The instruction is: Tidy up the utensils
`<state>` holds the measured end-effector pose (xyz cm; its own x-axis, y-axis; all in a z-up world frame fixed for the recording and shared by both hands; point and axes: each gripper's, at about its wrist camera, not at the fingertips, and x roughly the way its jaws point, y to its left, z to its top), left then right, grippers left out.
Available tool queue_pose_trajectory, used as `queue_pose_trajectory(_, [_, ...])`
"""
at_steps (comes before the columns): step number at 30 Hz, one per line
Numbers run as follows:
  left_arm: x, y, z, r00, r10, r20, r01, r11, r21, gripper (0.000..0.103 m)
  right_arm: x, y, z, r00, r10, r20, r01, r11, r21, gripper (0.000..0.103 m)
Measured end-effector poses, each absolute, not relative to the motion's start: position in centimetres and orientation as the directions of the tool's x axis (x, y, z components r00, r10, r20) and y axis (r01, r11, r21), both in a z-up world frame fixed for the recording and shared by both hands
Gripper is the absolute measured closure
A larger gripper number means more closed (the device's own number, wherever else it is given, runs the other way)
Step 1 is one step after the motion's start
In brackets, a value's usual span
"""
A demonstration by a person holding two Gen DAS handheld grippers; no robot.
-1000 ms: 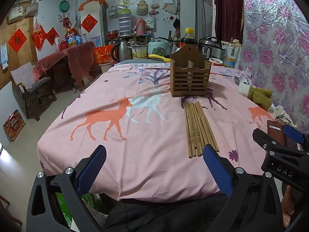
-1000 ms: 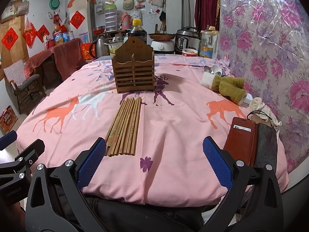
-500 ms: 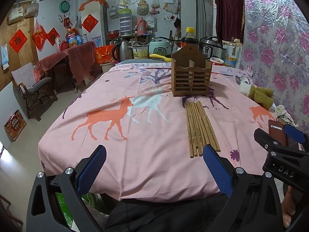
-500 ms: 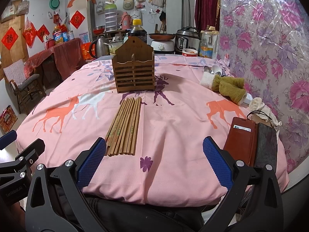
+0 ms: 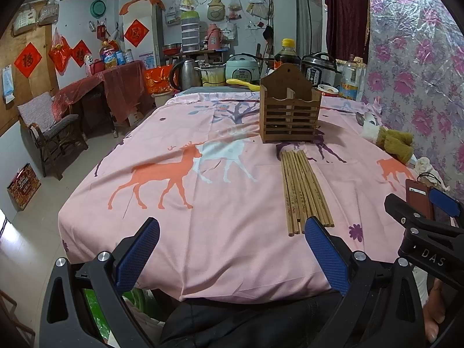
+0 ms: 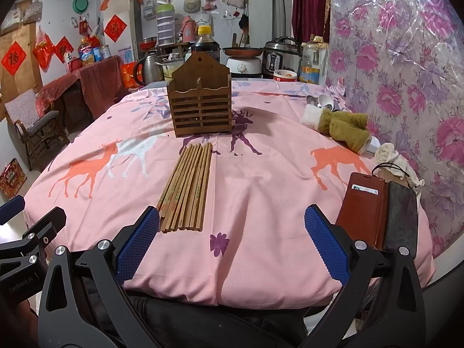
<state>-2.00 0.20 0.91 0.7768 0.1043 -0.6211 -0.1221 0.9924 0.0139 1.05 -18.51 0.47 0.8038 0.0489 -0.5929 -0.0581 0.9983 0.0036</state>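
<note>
Several wooden chopsticks [image 5: 303,188] [image 6: 187,185] lie side by side on the pink deer-print tablecloth [image 5: 203,203] [image 6: 261,174]. Just beyond their far ends stands a slatted wooden utensil holder [image 5: 290,113] [image 6: 201,104], upright, with nothing visible sticking out of it. My left gripper [image 5: 232,249] hovers open near the table's front edge, left of the chopsticks' near ends. My right gripper [image 6: 232,237] is open too, low at the front edge, its left fingertip close to the chopsticks' near ends. Neither holds anything.
A brown wallet and dark phone case [image 6: 377,206] lie at the front right. A green-brown plush cloth [image 6: 342,127] and spoons rest at the right. Cookers, a kettle and bottles [image 6: 278,55] crowd the table's far end. A floral plastic wall covering [image 6: 406,72] runs along the right.
The left gripper has crept slightly forward and right toward the chopsticks. The right gripper and the objects have barely moved.
</note>
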Motion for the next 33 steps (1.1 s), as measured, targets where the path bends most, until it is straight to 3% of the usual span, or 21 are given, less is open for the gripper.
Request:
queue_pose_trajectory(16, [3.3,0.9,-1.3,0.712,0.179,-0.679,-0.156,0.983,0.096,0.005,6.7,-21.8,0.2,0.793,0.015,-0.609,0.064,0.992,0.108,0.007])
queue_pose_trajectory(25, [7.7,1.2,-5.0,0.640,0.120,-0.759,-0.125,0.991,0.051,0.005,9.9,-20.9,-2.3,0.755,0.018,-0.656,0.053,0.995,0.089,0.007])
queue_pose_trajectory(33, [8.9,-0.8,-8.0,0.595,-0.003,-0.804,0.006,1.000,0.000,0.005,11.1,-22.0,-4.9,0.719,0.038,-0.694,0.064,0.991,0.120,0.007])
